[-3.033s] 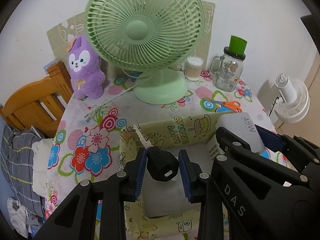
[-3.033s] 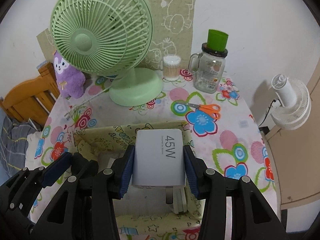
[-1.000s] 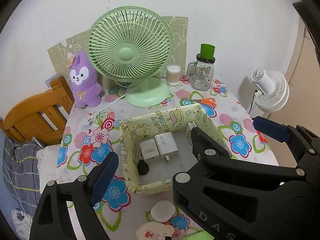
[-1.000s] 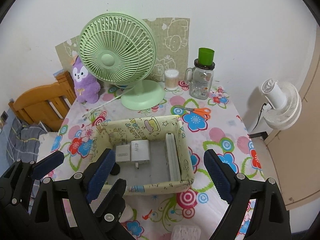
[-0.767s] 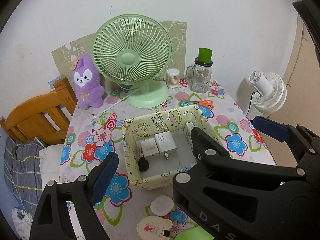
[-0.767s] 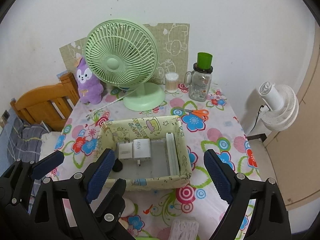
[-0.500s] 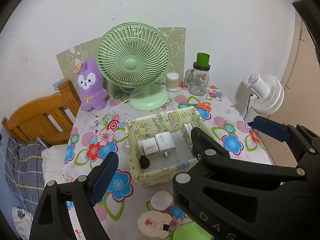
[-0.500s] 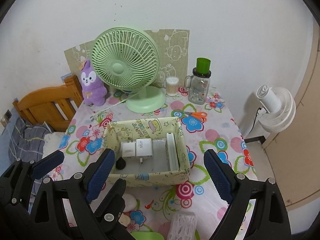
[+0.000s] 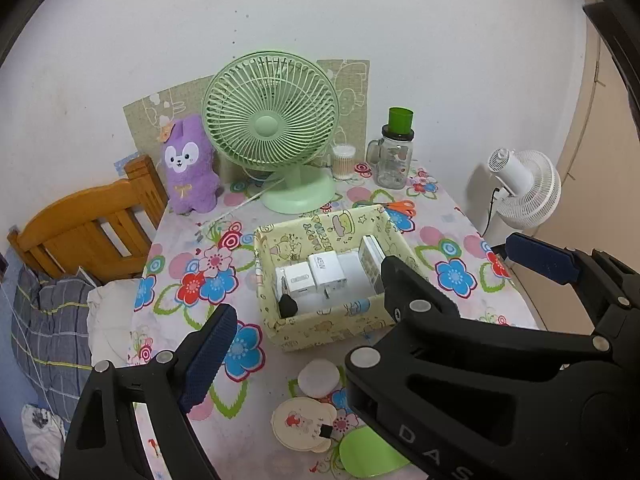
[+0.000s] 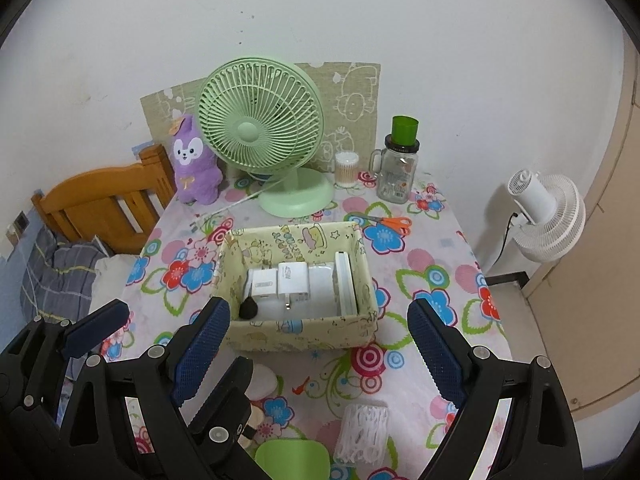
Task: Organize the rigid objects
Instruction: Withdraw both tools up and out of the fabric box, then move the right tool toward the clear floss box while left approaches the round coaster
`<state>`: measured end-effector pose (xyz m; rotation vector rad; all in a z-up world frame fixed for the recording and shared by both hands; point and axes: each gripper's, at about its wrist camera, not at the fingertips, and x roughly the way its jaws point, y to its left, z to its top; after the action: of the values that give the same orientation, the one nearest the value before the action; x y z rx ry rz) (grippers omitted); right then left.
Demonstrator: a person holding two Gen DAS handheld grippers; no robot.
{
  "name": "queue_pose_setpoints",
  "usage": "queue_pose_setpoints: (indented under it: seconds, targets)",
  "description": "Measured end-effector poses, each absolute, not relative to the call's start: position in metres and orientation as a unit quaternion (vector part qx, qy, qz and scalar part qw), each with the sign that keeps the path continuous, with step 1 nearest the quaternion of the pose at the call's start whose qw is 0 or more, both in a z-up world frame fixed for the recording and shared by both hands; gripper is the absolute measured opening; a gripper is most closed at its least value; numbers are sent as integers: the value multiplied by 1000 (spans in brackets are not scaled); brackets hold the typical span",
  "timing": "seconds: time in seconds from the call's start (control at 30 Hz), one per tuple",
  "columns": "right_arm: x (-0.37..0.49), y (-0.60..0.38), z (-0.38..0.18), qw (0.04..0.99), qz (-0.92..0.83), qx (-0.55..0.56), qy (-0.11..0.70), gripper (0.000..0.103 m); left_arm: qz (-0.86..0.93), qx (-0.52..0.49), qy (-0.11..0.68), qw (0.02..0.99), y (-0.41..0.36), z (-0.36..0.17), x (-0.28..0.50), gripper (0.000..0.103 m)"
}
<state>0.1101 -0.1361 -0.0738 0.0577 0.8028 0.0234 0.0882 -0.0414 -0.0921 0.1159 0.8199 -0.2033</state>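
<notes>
White chargers (image 10: 294, 278) sit packed inside the yellow box (image 10: 304, 334) on the worktop (image 10: 424, 264).
Light, stiff, slippery: pinch flat sides. Left tongs (image 9: 304, 284) and right tongs (image 10: 316, 344) gape, empty.

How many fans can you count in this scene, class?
2. The green desk fan stands at the back of the table; the white fan stands off the table, to its right, near the wall.

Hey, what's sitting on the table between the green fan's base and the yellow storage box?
Between the green fan and the yellow box only flowered tablecloth shows, crossed left of the base by the fan's white cord. The right wrist view shows this best.
</notes>
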Motion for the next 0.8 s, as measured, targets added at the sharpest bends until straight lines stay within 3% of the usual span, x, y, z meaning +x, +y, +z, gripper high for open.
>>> queue_pose_setpoints:
  seconds: [0.8]
  targets:
    - [79, -131, -112, 915, 16, 38, 401, 92, -92, 55, 409, 906, -34, -127, 59, 94]
